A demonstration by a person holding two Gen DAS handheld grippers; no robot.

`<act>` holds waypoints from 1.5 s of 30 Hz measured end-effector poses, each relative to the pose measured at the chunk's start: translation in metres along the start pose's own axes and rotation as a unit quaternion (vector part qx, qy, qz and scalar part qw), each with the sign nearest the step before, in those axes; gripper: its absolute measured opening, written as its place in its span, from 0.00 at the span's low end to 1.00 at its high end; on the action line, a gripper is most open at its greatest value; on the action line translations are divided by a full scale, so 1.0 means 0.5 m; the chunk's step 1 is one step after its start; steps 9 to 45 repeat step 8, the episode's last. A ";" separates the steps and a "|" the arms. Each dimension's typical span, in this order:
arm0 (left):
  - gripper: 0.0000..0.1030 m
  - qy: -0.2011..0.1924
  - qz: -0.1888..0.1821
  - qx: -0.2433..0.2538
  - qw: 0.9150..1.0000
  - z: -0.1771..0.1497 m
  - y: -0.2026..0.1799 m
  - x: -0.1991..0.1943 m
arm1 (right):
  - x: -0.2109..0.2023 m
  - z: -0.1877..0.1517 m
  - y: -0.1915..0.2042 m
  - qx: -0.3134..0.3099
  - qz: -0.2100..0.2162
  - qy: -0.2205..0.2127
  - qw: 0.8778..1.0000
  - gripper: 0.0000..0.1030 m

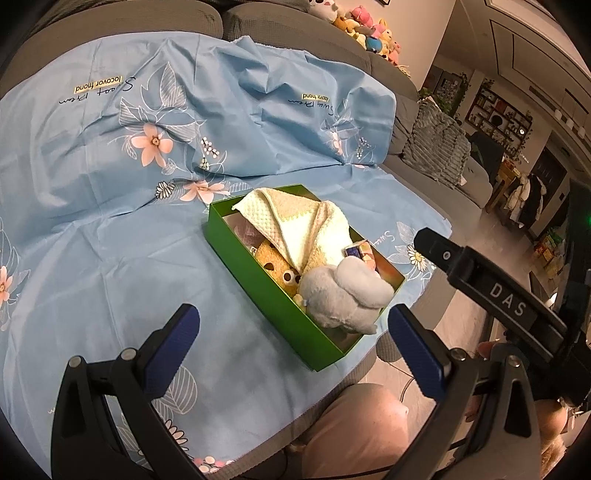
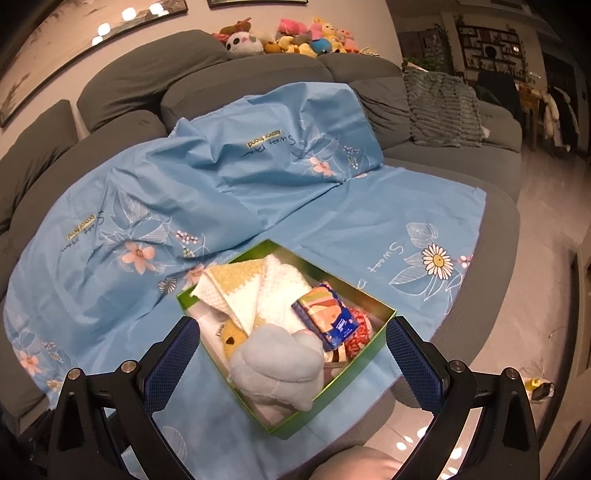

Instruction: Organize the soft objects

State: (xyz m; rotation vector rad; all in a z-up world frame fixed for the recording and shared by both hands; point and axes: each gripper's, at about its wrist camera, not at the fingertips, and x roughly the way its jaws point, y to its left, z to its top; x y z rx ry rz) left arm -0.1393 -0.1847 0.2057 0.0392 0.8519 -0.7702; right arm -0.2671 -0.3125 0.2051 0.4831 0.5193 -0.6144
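Note:
A green box [image 1: 258, 269] [image 2: 369, 356] sits on a blue flowered sheet [image 1: 92, 206] [image 2: 332, 221] near the sofa's front edge. It holds a folded cream towel [image 1: 295, 225] [image 2: 258, 291], a pale blue plush [image 1: 343, 291] [image 2: 277, 362], a yellow plush with big eyes [image 1: 275, 266] [image 2: 232, 339], a tissue pack [image 2: 325, 314] [image 1: 356, 251] and a red knitted item [image 2: 360, 328]. My left gripper [image 1: 293, 339] hovers open in front of the box. My right gripper [image 2: 291, 347] is open above the box's near end, holding nothing. The right tool's black body [image 1: 498, 291] shows in the left wrist view.
The sheet covers a grey sofa [image 2: 207, 74]. Several plush toys [image 2: 288, 37] [image 1: 369, 29] line its backrest. A grey striped cushion [image 2: 443, 107] [image 1: 436, 147] lies at the right. The person's knee [image 1: 354, 424] is just below the sofa edge. Bare floor [image 2: 546, 258] lies to the right.

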 end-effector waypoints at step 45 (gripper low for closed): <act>0.99 0.007 -0.006 0.000 1.000 -0.002 0.000 0.005 | -0.001 0.002 0.010 -0.011 -0.005 -0.006 1.000 0.98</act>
